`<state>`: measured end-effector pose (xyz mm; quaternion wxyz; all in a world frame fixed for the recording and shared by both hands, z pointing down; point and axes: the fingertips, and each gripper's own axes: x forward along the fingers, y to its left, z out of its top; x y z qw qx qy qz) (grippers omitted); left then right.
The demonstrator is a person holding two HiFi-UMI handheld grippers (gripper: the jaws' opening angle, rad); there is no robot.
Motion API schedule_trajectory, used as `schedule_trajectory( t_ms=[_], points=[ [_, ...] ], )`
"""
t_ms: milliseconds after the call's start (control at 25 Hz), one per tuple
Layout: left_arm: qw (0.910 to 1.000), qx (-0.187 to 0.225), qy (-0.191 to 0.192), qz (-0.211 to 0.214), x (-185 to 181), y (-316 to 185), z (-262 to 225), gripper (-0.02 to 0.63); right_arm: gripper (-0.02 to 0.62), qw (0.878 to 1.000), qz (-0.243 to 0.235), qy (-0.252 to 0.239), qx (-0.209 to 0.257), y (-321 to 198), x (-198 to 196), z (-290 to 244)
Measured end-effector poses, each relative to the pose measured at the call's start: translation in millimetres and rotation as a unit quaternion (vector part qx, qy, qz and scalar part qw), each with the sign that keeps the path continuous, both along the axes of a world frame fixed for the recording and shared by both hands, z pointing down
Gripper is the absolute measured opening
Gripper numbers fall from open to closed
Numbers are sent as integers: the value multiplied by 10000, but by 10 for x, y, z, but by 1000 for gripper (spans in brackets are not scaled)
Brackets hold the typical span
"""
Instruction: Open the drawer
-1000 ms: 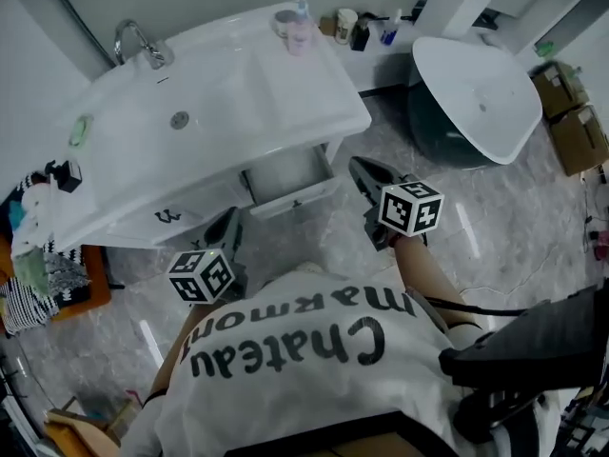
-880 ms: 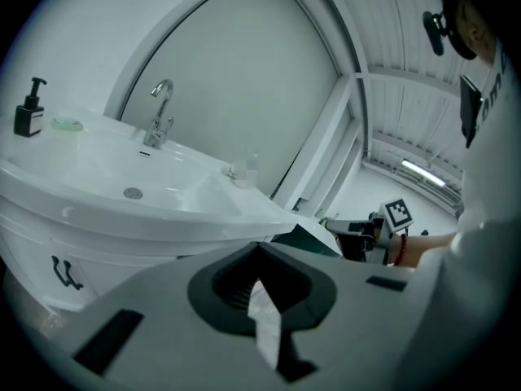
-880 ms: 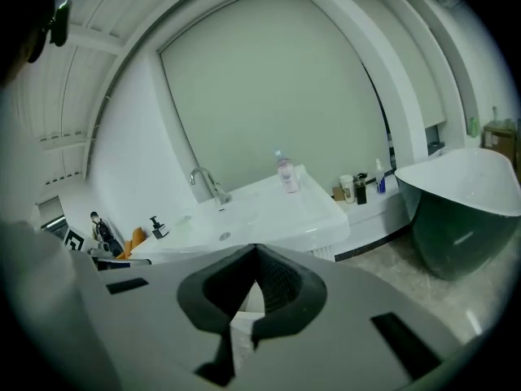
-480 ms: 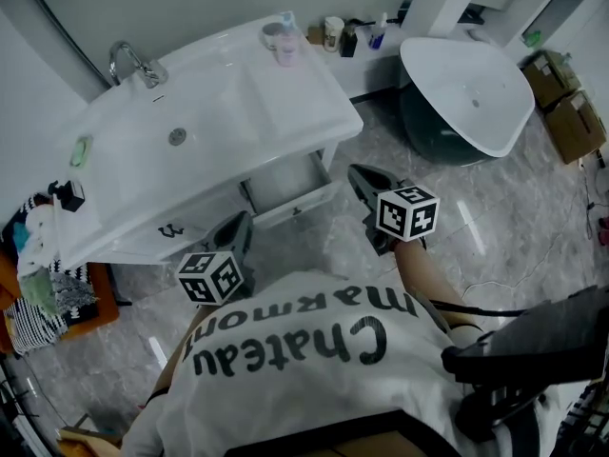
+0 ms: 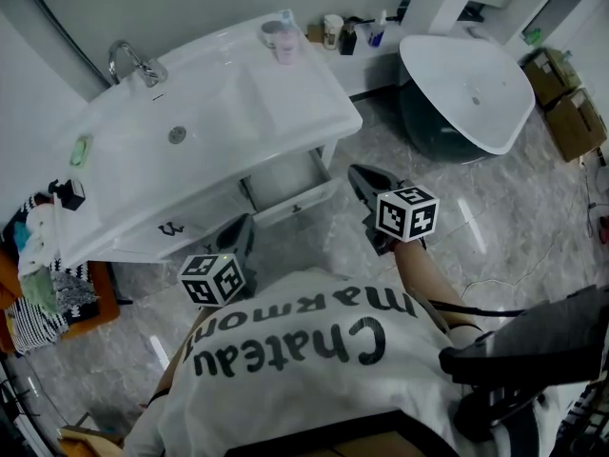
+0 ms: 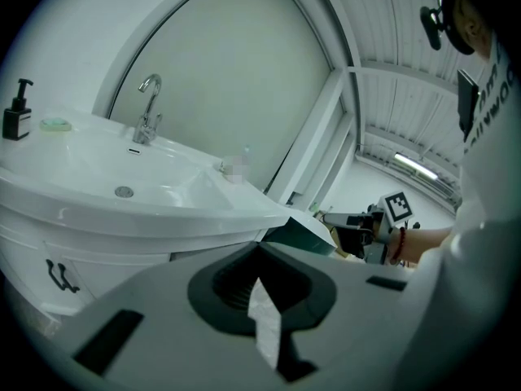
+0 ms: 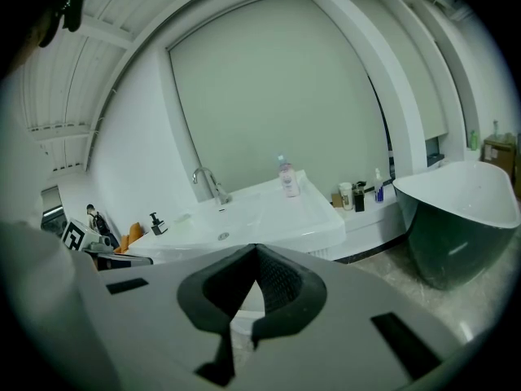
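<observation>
Drawer (image 5: 290,188) first: sits under the white sink (image 5: 219,103), toward its right end in the head view, and pokes out from the cabinet front (image 5: 200,212), grey inside showing from above. Looks partly open, maybe most of the way; hard to tell how much more to go.

Left gripper (image 5: 242,225): hangs over the floor (image 5: 324,241), near the drawer's left corner but not touching. Pinched shut in the left gripper view, tips together, nothing caught between. Right gripper (image 5: 356,173): floats just beside the drawer's right end, also apart from it. Closed tight in the right gripper view too, and empty.

Step in hand, as a guess: either lining up for a pull, or near the end of the job. No hold on the drawer now, so no pulling.

Next move, for more opening: spread one claw a little, bring it to the drawer front, pinch the top edge or the small dark knob in the middle, then pull straight out toward the body, slow and level. Best not to tug sideways, for fear of jamming. Best to keep the other claw out of the drawer's path. Needs a gentle reach only, with both claws so close.
</observation>
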<state>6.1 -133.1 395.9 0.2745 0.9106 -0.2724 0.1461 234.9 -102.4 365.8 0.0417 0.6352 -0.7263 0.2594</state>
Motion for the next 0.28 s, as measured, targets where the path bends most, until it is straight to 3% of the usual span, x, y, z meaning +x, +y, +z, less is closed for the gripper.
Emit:
schedule_trajectory(
  t_ms=[280],
  points=[
    [10000, -1, -2, -20, -21, 32, 4, 0, 11, 10000, -4, -8, -36, 43, -28, 38]
  ],
)
